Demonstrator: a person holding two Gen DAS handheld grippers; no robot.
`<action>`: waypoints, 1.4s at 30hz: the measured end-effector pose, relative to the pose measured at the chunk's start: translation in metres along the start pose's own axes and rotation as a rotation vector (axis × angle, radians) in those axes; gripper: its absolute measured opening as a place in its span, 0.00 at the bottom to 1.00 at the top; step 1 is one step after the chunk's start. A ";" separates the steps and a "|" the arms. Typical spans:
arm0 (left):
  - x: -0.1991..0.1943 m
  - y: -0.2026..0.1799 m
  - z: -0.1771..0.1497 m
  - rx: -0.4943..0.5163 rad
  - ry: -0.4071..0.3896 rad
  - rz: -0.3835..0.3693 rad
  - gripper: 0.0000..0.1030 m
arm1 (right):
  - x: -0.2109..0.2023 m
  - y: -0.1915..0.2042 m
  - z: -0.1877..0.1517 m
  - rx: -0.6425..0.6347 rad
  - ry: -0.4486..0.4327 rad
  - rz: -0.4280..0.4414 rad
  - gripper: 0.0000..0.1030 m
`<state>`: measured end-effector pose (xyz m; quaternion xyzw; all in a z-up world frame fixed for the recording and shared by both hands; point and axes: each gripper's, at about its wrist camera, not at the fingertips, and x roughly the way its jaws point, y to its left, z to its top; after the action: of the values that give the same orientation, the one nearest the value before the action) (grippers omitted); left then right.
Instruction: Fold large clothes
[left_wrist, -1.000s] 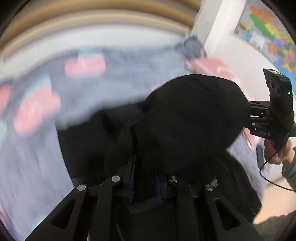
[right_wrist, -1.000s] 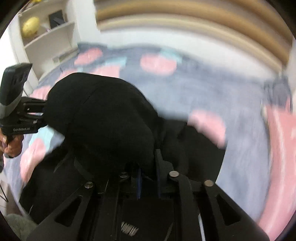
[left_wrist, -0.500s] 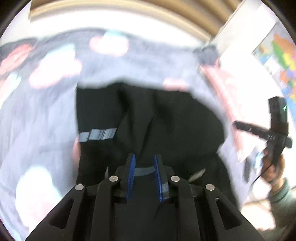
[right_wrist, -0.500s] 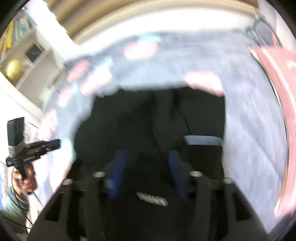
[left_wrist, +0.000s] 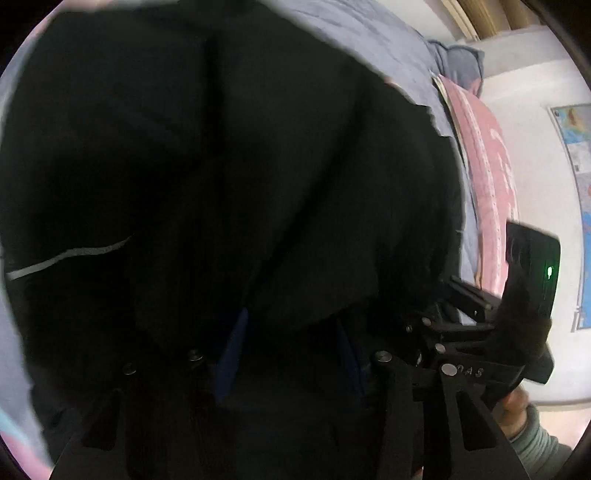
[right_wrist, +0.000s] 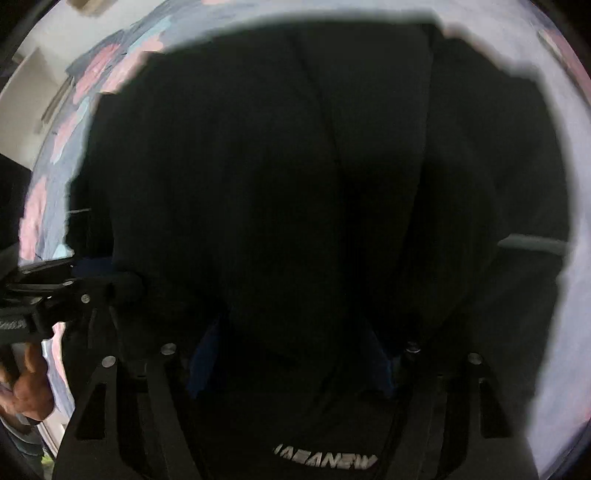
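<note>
The left claw (left_wrist: 291, 354) is matte black, its linkage bars pinned with round silver screws, and its fingers (left_wrist: 231, 350) carry blue pads. The right claw (right_wrist: 291, 362) has the same black frame, silver screws and blue pads. Seen from the left wrist, its body shows pale lettering and a small green light. A grey-green sleeve (left_wrist: 535, 441) covers one wrist below bare skin.

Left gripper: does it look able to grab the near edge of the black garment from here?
Probably yes. The left gripper is open, its blue fingers spread, with the black garment draped right over them. Nothing else blocks it.
</note>
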<state>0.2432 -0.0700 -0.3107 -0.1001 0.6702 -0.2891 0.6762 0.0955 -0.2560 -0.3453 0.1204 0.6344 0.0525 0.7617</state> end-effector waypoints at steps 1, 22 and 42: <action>-0.002 -0.001 0.000 -0.003 -0.022 -0.001 0.47 | -0.002 0.003 0.000 -0.003 -0.004 -0.013 0.68; -0.045 -0.015 -0.046 -0.003 -0.103 0.043 0.48 | -0.023 0.014 -0.036 -0.033 0.012 -0.013 0.68; -0.156 0.140 -0.277 -0.333 -0.100 0.082 0.48 | -0.113 -0.141 -0.247 0.370 0.098 -0.078 0.68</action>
<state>0.0224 0.1956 -0.2741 -0.1974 0.6779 -0.1410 0.6940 -0.1777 -0.3900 -0.3142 0.2309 0.6737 -0.0889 0.6963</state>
